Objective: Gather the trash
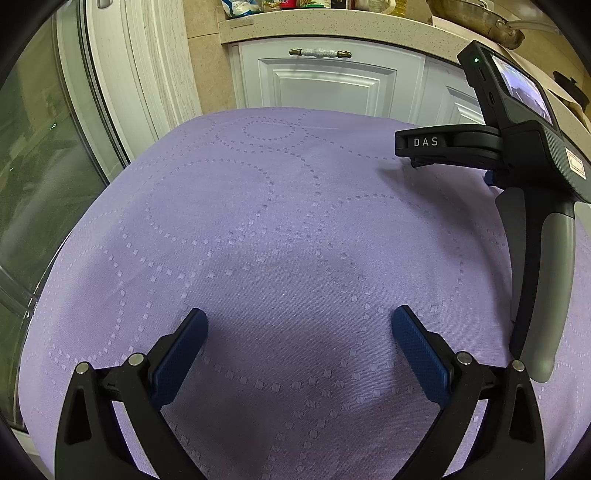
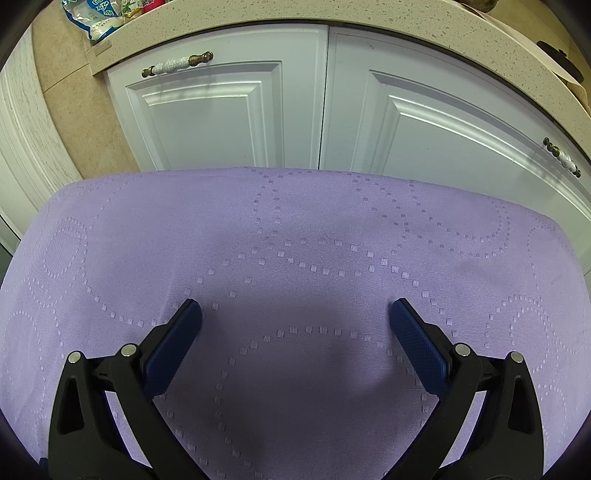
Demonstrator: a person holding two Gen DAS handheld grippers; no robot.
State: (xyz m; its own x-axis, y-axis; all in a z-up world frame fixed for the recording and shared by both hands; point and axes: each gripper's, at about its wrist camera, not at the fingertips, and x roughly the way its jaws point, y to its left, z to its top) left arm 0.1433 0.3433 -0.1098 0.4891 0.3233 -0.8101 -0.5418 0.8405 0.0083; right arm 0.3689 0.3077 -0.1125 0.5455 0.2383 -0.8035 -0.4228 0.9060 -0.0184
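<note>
No trash shows on the purple tablecloth (image 1: 258,229) in either view. My left gripper (image 1: 300,317) hovers open just above the cloth, blue pads wide apart with nothing between them. In the left wrist view the right gripper's black body (image 1: 524,147) stands at the upper right, its "DAS" finger pointing left over the cloth. My right gripper (image 2: 295,308) is also open over the purple cloth (image 2: 295,229), empty between its blue pads.
White cabinet doors (image 2: 229,103) with a brass handle (image 2: 177,63) stand just beyond the table's far edge. A speckled countertop (image 2: 332,18) above holds a blue-white plastic bag (image 2: 94,16) and a pan (image 1: 480,18). A glass door (image 1: 44,166) lies to the left.
</note>
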